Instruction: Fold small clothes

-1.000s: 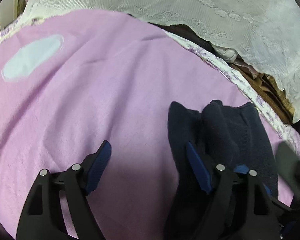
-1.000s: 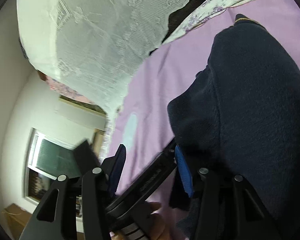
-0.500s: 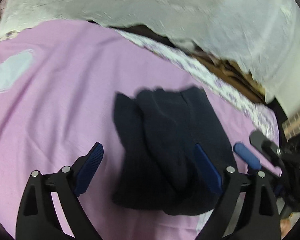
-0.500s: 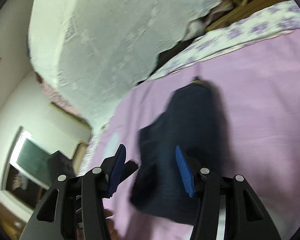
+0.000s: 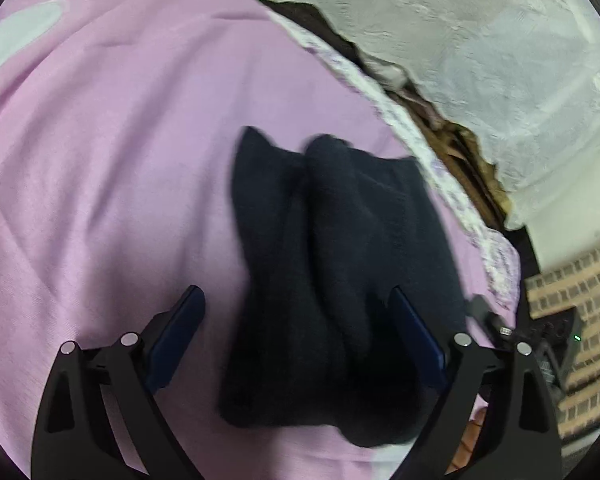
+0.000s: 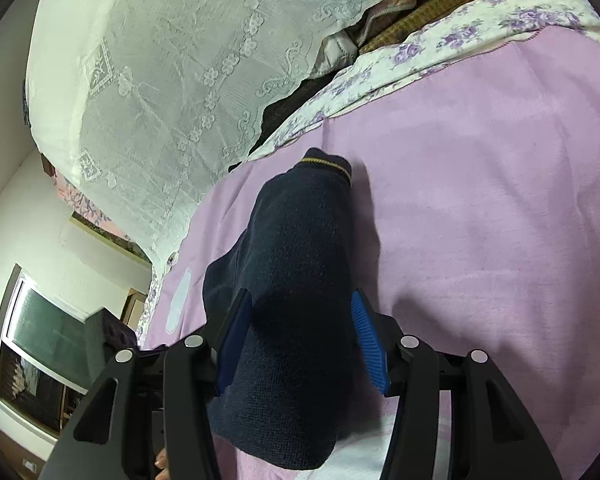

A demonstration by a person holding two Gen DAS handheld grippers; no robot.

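Observation:
A folded navy knit garment point(image 5: 340, 264) lies on the pink bed sheet point(image 5: 120, 160). My left gripper point(image 5: 300, 320) is open above it, its blue pads wide apart on either side, holding nothing. In the right wrist view the same garment point(image 6: 300, 280) shows a yellow-striped cuff at its far end. My right gripper point(image 6: 304, 332) is open with its jaws on either side of the garment's near part; the pads look close to the cloth but not closed on it. The right gripper's body also shows at the right edge of the left wrist view.
A white lace cover point(image 5: 480, 60) hangs over stacked things beyond the bed's far edge, also in the right wrist view point(image 6: 180, 60). A floral sheet border point(image 6: 440, 48) runs along that edge. A pale oval patch point(image 5: 16, 40) lies on the sheet at far left.
Both grippers have pulled back from the garment, which now lies folded on the sheet and more centred in both views. The left gripper has swung right.

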